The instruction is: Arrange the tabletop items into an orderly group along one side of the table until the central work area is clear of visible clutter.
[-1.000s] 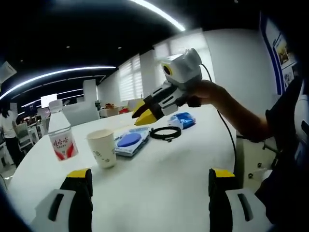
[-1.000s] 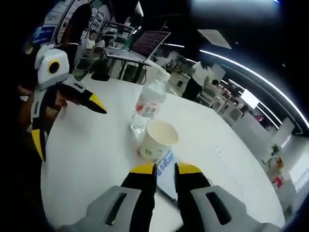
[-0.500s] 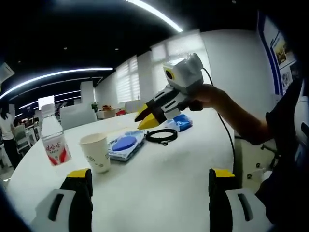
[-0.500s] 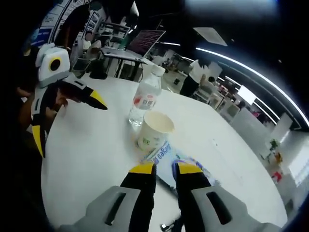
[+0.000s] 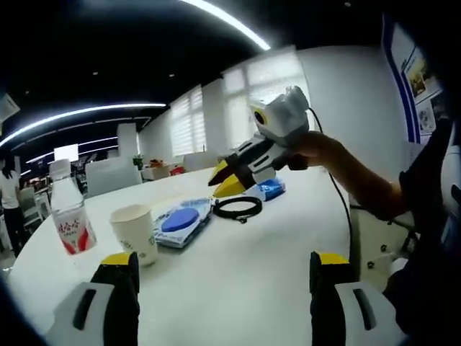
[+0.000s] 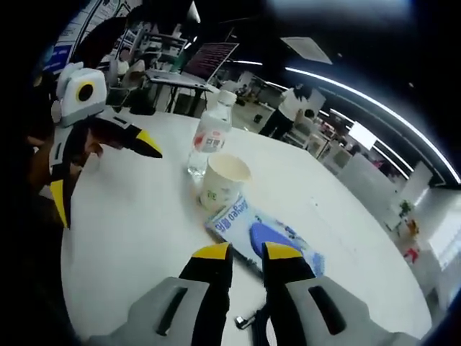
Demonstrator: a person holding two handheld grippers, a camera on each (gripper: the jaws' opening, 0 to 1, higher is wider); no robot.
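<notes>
In the right gripper view, the right gripper (image 6: pixel 239 254) has its yellow-tipped jaws drawn nearly together with only a thin slit between them, and nothing sits in that slit. Just past the tips lies a flat blue-and-white packet (image 6: pixel 263 236) with a blue oval on its face and printed lettering, flat on the white table (image 6: pixel 130 231). Touching its far corner stands a white paper cup (image 6: pixel 222 180), upright and open-mouthed, with a small green print on its wall. Just beyond the cup stands a clear plastic water bottle (image 6: pixel 209 135) with a white cap and a red-and-white label. A bit of black cable (image 6: pixel 248 319) shows by the jaw base.

In the left gripper view, the left gripper (image 5: pixel 222 265) has its jaws spread wide apart, holding nothing, above bare table. Ahead, the cup, packet and bottle line up toward the left; a coiled black cable (image 5: pixel 238 207) lies beside the packet, and a small blue packet (image 5: pixel 271 189) rests beyond it. The right gripper hangs above the coil, held by a person's hand (image 5: pixel 311 145).
</notes>
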